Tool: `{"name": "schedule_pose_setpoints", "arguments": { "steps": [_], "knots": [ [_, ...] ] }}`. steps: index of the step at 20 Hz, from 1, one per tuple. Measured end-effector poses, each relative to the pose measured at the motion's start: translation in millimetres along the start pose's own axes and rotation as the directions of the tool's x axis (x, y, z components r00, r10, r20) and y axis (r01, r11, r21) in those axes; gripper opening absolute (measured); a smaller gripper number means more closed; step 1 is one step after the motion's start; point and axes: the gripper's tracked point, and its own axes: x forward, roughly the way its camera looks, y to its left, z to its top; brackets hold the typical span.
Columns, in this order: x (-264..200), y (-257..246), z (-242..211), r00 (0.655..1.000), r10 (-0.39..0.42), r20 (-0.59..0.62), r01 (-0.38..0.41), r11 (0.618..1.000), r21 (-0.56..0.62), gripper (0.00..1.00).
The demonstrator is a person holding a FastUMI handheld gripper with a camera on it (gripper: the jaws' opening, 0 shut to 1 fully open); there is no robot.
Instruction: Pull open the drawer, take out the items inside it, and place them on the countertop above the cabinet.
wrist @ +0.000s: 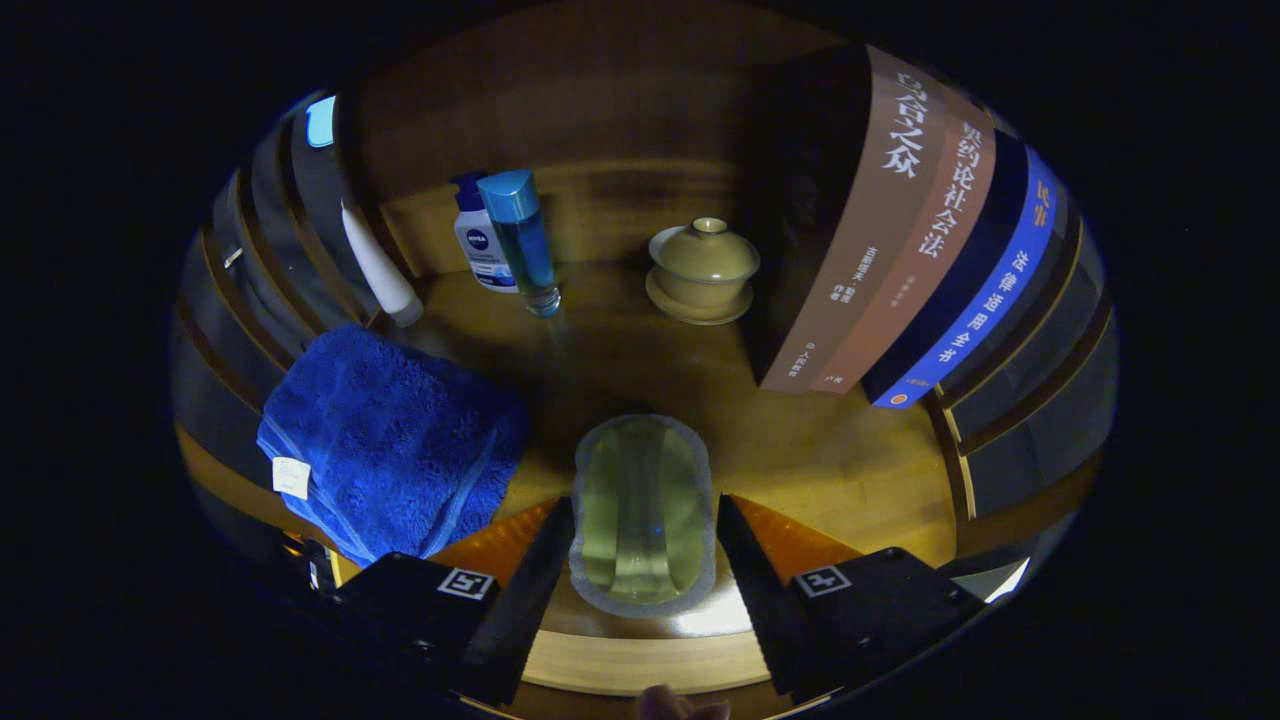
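The claw (642, 560) is clamped on a pale sponge (642, 515) above the wooden counter (820, 460); blue towel (390, 440) left, books (900, 250) right.

Here's the gripper (642, 503), seen from right behind its two fingers. Each finger (520, 600) is a long wedge, broad at the base and narrowing to a blunt tip, with a fine saw-tooth ridging down the right one's inner edge. Behind each sits a boxy black carriage block (880, 600), matte and hard-cornered. On top of each block is a square marker tag (467, 583), white with a black pattern, and the two patterns differ. Both fingers press on the sides of a clear sachet (640, 510). Just behind the gripper, the bare tip of the person's hand (682, 706) peeks in, no sleeve to be seen.
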Motion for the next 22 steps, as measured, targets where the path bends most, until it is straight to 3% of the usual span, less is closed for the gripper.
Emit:
{"name": "schedule_pose_setpoints", "arguments": {
  "steps": [7, 12, 15, 20, 22],
  "knots": [
    [-24, 3, 4, 0.996, 0.017, 0.09, -0.021, 0.999, 0.04, 0.99],
    [-83, 16, -8, 0.969, 0.072, 0.237, -0.078, 0.997, 0.015, 0.99],
    [-131, 29, -12, 0.911, 0.146, 0.386, -0.155, 0.988, -0.007, 1.0],
    [-198, 28, -30, 0.785, 0.162, 0.597, -0.162, 0.985, -0.053, 1.0],
    [-217, 30, -50, 0.758, 0.183, 0.626, -0.178, 0.981, -0.072, 1.0]
  ]
}}
